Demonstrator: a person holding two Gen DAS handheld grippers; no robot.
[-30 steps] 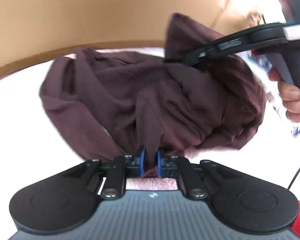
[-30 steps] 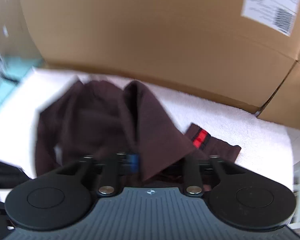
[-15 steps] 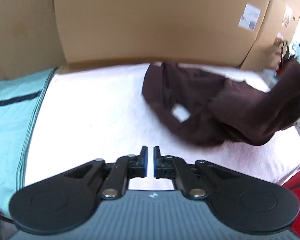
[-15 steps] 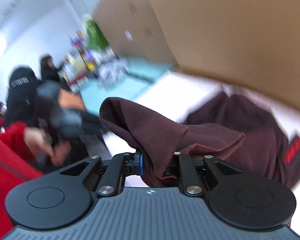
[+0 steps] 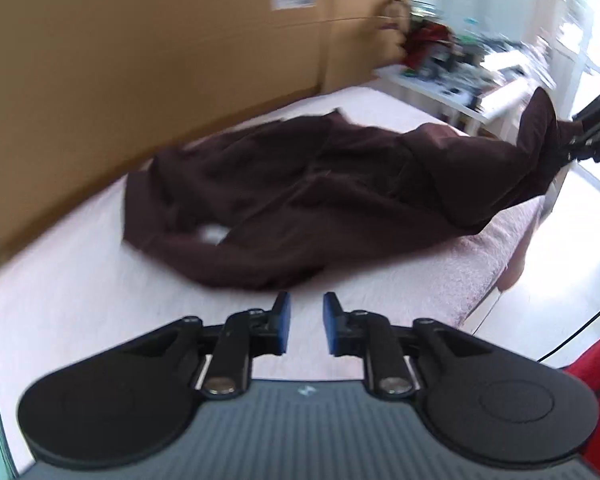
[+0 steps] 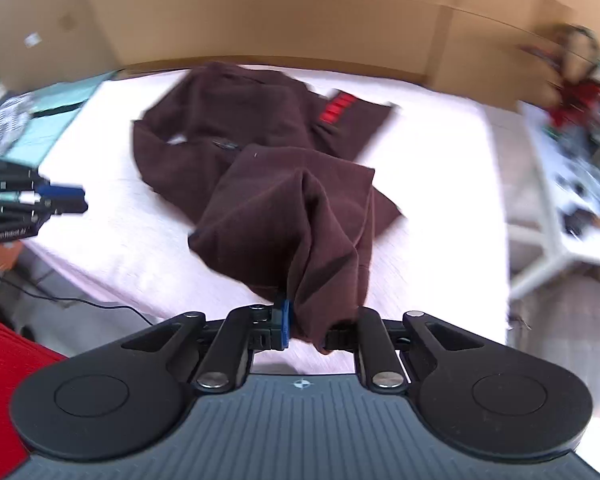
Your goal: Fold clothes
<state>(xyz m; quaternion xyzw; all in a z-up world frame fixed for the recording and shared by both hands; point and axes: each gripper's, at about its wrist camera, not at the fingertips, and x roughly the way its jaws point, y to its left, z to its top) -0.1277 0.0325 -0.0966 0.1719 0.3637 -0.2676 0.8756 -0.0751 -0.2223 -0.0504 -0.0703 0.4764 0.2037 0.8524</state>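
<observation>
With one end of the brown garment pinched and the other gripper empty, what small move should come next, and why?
Probably bring the left gripper, jaws opening with nothing between them, forward to the near edge of the brown garment. The right gripper is closing on one bunched end, and the rest lies crumpled on the white towel, so a second hold would help spread it.

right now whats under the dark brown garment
The dark brown garment lies on a pale pink table cover, bare all round it. One end is raised in the right tongs. Whatever lies beneath the crumpled cloth is hidden.
</observation>
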